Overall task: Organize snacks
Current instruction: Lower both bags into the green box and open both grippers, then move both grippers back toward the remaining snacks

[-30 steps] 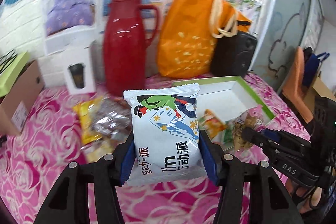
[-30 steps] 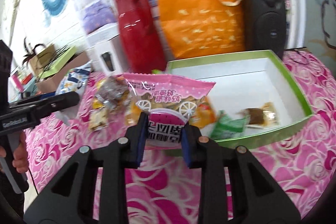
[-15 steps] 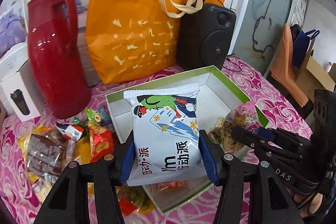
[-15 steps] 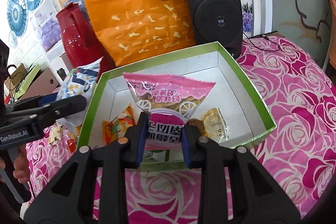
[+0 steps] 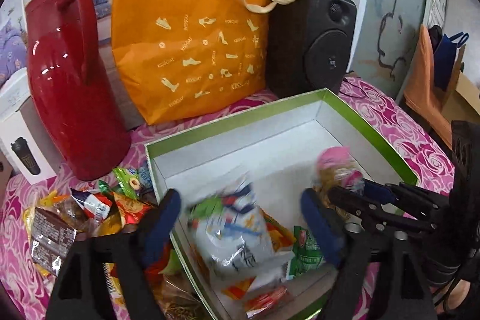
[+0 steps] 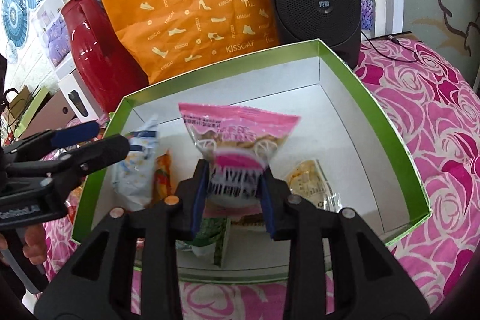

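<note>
Snacks (image 5: 87,218) lie heaped at the box's (image 5: 234,117) left wall, awaiting sorting. Left gripper (image 5: 240,218) stands spread wide over the box's near-left corner; the white packet (image 5: 237,233), clamped half a second ago, now drops blurred among wrappers inside. Right gripper (image 6: 232,191) remains closed on the pink packet (image 6: 240,134), held upright above the box's middle for placing.

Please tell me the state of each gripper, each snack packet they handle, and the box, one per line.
left gripper: open, jaws wide apart above the box.
white snack packet: released, blurred, dropping into the box.
right gripper: jaws apart; grip unclear.
pink snack packet: upright between the jaws, blurred, over the box.
green box: open, lidless, several small snacks inside.
</note>
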The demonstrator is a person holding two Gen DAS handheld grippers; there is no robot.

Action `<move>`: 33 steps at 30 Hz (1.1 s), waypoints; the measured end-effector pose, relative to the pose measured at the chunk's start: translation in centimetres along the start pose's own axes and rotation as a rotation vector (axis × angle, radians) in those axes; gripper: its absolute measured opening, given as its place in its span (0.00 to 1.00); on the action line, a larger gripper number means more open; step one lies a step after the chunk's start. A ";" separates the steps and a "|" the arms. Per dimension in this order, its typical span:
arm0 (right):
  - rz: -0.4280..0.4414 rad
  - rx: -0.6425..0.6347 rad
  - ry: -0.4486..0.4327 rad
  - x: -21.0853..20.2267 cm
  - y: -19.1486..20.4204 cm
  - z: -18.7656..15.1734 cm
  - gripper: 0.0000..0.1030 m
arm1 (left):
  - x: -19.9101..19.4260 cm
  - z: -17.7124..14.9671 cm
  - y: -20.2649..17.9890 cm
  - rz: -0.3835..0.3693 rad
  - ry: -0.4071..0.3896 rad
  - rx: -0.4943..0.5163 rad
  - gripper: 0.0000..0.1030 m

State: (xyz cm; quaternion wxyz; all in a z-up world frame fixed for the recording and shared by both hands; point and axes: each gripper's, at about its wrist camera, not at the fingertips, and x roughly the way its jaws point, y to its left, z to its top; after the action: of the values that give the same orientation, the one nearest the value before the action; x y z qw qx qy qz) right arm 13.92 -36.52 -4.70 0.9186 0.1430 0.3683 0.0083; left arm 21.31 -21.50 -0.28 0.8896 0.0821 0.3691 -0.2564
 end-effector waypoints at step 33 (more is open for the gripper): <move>0.077 -0.103 -0.067 -7.6 11.2 -3.6 0.99 | -13.3 -7.3 9.5 0.140 -0.069 -0.209 0.97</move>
State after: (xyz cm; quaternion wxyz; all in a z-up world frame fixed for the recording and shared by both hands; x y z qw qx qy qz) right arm 6.92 -25.75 0.93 0.9355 0.1100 0.3307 0.0576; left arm 13.84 -5.68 3.37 0.9212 0.0056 0.3561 -0.1565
